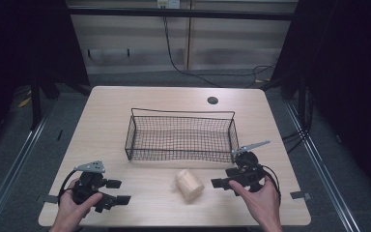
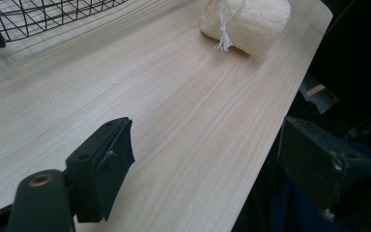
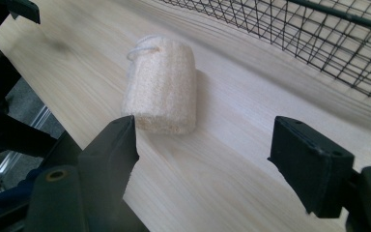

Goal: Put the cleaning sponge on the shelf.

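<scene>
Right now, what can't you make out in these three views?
- Loofah: top cut off by the left gripper view's upper edge.
- Wire basket: far side cut off by the right gripper view's edge.
- Left gripper: partly covered by the left hand in the high view.

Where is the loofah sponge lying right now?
In the high view the loofah sponge lies on the table near its front edge, just in front of the wire basket and between the two tools, nearer the right tool.

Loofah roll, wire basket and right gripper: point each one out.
Loofah roll [image 3: 160, 84]: right gripper view, middle of its side.
Wire basket [image 1: 181, 113]: high view, far top rim.
Right gripper [image 1: 221, 183]: high view, between the tips of its open jaws.
</scene>
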`<state>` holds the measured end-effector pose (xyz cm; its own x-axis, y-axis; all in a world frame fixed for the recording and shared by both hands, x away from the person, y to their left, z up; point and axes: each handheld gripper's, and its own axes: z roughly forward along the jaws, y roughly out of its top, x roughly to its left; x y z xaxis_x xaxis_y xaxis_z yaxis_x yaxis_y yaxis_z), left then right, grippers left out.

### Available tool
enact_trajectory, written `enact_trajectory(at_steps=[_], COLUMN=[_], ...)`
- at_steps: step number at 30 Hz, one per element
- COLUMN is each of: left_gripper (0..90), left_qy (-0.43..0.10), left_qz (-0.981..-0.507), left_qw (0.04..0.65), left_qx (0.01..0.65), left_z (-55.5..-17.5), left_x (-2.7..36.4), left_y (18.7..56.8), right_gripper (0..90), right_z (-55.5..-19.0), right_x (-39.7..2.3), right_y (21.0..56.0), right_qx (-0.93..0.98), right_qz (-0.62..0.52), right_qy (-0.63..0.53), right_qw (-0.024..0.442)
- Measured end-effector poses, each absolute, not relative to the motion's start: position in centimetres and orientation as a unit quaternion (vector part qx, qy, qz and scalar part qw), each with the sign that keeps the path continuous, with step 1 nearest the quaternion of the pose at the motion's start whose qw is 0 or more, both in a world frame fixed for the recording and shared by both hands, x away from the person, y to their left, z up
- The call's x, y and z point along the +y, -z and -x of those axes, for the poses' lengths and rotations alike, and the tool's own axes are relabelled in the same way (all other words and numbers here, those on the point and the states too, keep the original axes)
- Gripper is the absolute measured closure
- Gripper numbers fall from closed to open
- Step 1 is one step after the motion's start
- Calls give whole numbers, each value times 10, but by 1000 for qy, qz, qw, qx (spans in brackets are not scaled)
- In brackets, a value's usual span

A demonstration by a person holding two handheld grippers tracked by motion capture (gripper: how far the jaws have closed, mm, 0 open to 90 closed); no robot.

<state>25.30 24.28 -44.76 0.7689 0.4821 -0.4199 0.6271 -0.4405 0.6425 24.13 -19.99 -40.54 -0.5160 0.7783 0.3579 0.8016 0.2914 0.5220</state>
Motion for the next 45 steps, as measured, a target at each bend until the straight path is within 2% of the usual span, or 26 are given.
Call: enact_trajectory(at_steps=[15,30,45], left_gripper=[197,197,197], left_qy=[87,87,89], left_qz=[-845,-844,-845], left_qw=[414,415,414], left_qx=[327,328,326], left_z=[-252,-252,-251], left_x=[242,243,242], left_y=[448,448,447], right_gripper=[222,250,255], right_z=[-264,-291,-305], right_x=[-166,-130,-107], right_y=[400,403,415], right_qx=[-832,-862,-875], right_qz=[460,437,439], right_qy=[304,232,164], right_qw=[63,112,122])
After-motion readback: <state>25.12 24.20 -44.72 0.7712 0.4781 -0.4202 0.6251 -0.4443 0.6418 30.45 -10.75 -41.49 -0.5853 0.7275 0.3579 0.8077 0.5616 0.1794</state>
